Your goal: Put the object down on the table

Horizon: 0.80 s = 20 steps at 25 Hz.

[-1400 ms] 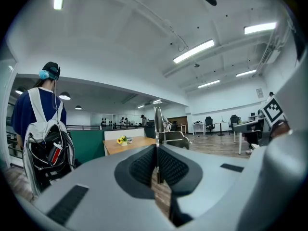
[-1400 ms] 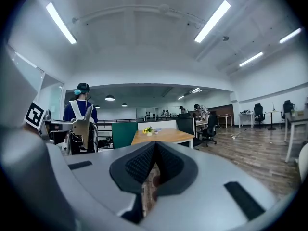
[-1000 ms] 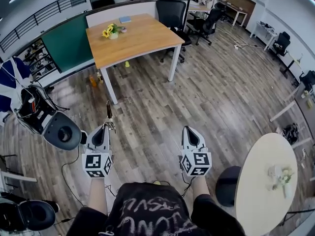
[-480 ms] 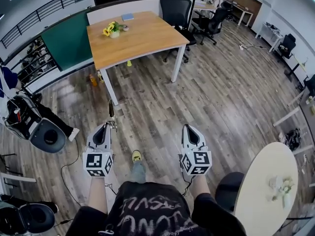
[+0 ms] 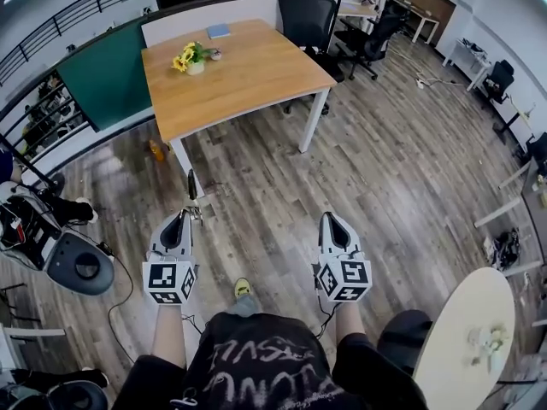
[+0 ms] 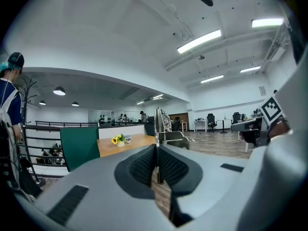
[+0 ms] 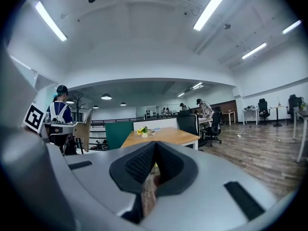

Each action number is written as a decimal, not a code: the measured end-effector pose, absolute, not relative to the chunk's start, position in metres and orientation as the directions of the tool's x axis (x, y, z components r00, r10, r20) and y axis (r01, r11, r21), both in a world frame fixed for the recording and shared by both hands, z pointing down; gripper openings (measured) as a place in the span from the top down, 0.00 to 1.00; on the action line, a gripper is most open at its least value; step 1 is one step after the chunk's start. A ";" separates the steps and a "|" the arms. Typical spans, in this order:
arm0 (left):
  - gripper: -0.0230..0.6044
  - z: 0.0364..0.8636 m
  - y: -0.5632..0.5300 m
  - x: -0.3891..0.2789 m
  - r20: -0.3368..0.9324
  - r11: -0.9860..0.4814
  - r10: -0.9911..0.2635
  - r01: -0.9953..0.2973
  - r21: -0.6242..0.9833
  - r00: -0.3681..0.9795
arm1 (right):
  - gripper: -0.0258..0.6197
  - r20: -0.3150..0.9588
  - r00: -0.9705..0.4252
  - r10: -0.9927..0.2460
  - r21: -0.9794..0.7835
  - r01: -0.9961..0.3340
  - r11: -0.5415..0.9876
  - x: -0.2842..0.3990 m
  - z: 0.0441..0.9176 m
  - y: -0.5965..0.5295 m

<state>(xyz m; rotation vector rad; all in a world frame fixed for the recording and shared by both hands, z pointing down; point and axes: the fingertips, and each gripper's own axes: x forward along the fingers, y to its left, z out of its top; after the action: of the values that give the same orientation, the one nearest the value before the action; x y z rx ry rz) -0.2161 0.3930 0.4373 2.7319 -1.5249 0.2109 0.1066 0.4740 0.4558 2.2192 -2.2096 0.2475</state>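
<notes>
My left gripper point(image 5: 182, 217) is shut on a thin, flat tool point(image 5: 191, 186) whose dark end sticks out ahead of the jaws. In the left gripper view the tool point(image 6: 156, 121) stands upright, edge-on, pinched between the pads of the left gripper point(image 6: 156, 149). My right gripper point(image 5: 330, 219) is held level beside it, shut, with nothing between its pads point(image 7: 144, 161). The wooden table point(image 5: 248, 67) stands ahead across the plank floor, well beyond both grippers. On it are a pot of yellow flowers point(image 5: 191, 57) and a blue book point(image 5: 219, 32).
Black office chairs point(image 5: 308, 15) stand behind the table, and a green partition point(image 5: 102, 71) is at its left. A dark chair base point(image 5: 79, 263) and cables lie at the left. A round white table point(image 5: 466, 340) is at the lower right. A yellow shoe point(image 5: 242, 287) shows between the grippers.
The person has stepped forward, so the wooden table and floor have shifted in view and a yellow shoe has appeared. Both grippers hold the same pose; the left keeps its grip.
</notes>
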 end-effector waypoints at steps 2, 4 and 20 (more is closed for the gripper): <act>0.94 0.434 0.358 -0.219 0.122 -0.537 -0.841 -0.842 -0.056 0.528 | 0.95 0.113 0.006 -0.994 -0.114 -0.993 -0.019 0.102 0.449 0.441; 0.94 0.431 0.327 -0.222 0.122 -0.543 -0.836 -0.838 -0.054 0.534 | 0.95 0.110 0.003 -0.994 -0.121 -0.992 -0.016 0.096 0.443 0.411; 0.94 0.442 0.161 -0.232 0.132 -0.542 -0.836 -0.840 -0.036 0.533 | 0.95 0.120 0.006 -0.993 -0.137 -0.990 -0.023 0.089 0.459 0.247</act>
<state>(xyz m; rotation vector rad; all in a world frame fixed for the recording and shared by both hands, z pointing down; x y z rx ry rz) -0.2319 0.1606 0.4422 2.7225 -1.4882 0.2072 0.0893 0.2470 0.4587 2.2378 -2.2050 0.2884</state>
